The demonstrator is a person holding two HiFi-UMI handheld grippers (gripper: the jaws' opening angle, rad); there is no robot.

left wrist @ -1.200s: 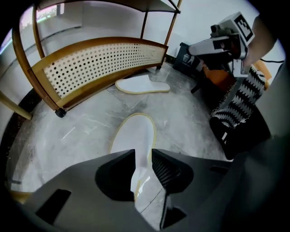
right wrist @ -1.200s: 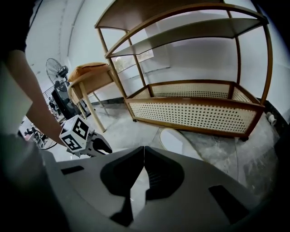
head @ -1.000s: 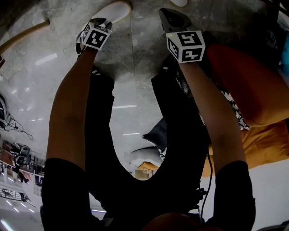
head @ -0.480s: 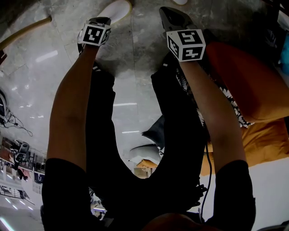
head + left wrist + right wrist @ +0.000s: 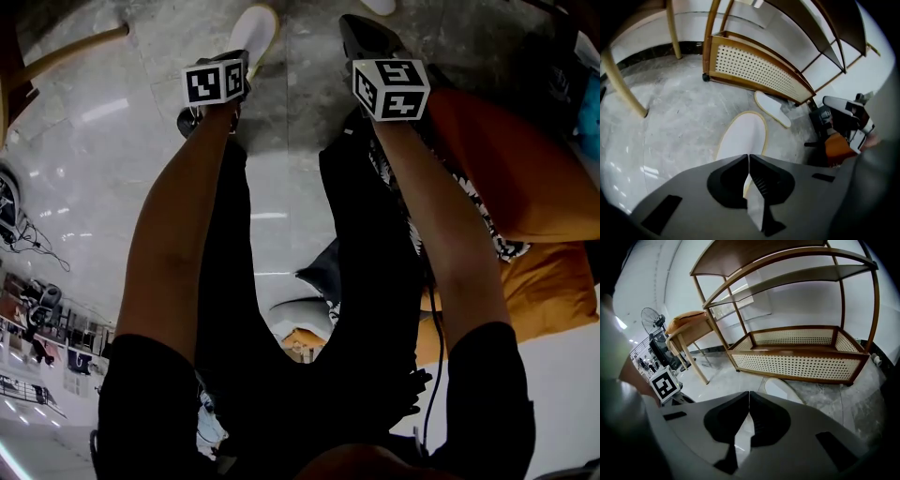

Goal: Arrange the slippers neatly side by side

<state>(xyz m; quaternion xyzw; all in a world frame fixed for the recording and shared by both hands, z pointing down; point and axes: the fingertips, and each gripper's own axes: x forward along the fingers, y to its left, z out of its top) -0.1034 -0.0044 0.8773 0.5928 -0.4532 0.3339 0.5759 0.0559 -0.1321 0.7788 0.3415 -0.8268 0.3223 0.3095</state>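
Grips the near slipper (image 5: 740, 136) on the floor (image 5: 679, 122) by its heel rim, left tongs (image 5: 749, 158) clamped shut on it, probably to drag it alongside the far slipper (image 5: 772, 108), lying askew just before the rack's (image 5: 754, 70) front edge. Holds right tongs (image 5: 749, 398) closed, empty. Shows nothing in the rack's cane-walled tray.
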